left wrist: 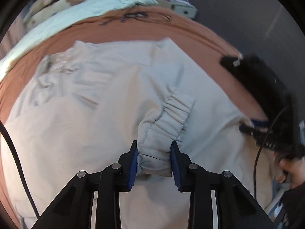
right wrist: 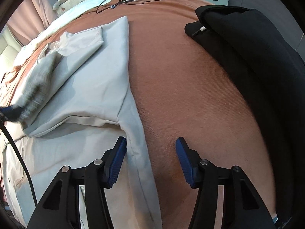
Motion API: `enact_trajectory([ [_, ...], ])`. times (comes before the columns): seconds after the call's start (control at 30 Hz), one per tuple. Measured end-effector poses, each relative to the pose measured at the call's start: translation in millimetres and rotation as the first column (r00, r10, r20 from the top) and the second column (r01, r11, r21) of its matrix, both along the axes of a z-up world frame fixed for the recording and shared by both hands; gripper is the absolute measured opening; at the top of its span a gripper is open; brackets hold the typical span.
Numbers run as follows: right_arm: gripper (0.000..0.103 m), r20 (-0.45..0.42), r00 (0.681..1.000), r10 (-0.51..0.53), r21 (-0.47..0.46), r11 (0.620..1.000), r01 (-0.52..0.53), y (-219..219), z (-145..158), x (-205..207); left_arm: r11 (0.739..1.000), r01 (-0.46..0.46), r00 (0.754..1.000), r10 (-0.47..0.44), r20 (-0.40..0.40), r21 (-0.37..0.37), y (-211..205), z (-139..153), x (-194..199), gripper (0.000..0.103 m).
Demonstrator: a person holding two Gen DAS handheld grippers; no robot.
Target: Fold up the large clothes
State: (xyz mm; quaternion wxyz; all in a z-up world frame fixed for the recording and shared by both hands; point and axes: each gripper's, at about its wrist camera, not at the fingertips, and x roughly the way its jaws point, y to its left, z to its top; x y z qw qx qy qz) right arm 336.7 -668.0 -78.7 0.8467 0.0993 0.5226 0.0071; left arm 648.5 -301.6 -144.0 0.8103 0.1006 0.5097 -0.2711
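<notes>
On the rust-orange bedspread (right wrist: 186,87), bare between pale jacket (right wrist: 99,87) and black garment (right wrist: 257,61), the left gripper (left wrist: 154,159) pinches the elastic cuff (left wrist: 167,126); the right gripper (right wrist: 150,160) straddles the jacket's side edge, jaws apart, holding nothing.

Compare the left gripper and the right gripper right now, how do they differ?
The left gripper is pinched on the grey garment's elastic cuff, its pads pressing the bunched fabric; the right gripper stands wider, gripping nothing. The left sits over the garment, while the right straddles the garment's side edge and the bare rust-orange bedcover. Both have blue pads and point down at the bed.
</notes>
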Motion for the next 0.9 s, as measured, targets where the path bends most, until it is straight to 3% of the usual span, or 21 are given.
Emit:
enact_trajectory([
  [0.1, 0.052, -0.001, 1.0, -0.004, 0.0, 1.0, 0.004, -4.1, 0.3, 0.2, 0.997, -0.07, 0.995, 0.068, 0.069, 0.019, 28.0, 21.9, 5.1, 0.031],
  [0.33, 0.052, 0.002, 1.0, -0.013, -0.013, 1.0, 0.013, -2.9, 0.8, 5.5, 0.97, -0.242, 0.966, 0.244, 0.084, -0.024, 110.4, 45.2, 16.7, 0.03],
  [0.47, 0.052, 0.001, 1.0, -0.006, -0.02, 1.0, 0.006, 1.2, -0.9, 7.9, 0.944, -0.328, 0.942, 0.33, 0.067, -0.036, 151.5, 40.3, 18.9, 0.03],
  [0.57, 0.052, 0.0, 1.0, 0.003, -0.028, 1.0, -0.003, 5.7, -1.6, 7.9, 0.925, -0.377, 0.926, 0.378, 0.0, -0.034, 180.2, 21.3, 24.3, 0.033],
  [0.63, 0.052, -0.001, 1.0, 0.008, -0.038, 0.999, -0.008, 7.8, -2.1, 8.3, 0.912, -0.411, 0.911, 0.411, -0.029, 0.004, 198.4, 6.5, 26.1, 0.036],
  [0.73, 0.052, -0.002, 1.0, 0.014, -0.035, 0.999, -0.014, 9.8, -2.8, 8.3, 0.887, -0.458, 0.888, 0.459, -0.006, 0.065, 218.9, 0.0, 23.1, 0.037],
  [0.8, 0.052, -0.001, 1.0, 0.02, -0.03, 0.999, -0.02, 9.0, -2.3, 9.5, 0.873, -0.485, 0.874, 0.486, -0.019, 0.042, 238.2, 0.2, 20.2, 0.049],
  [0.9, 0.052, 0.003, 1.0, 0.029, -0.02, 0.999, -0.029, 12.1, -0.8, 8.9, 0.864, -0.504, 0.863, 0.504, -0.03, 0.004, 258.0, 1.4, 17.9, 0.056],
])
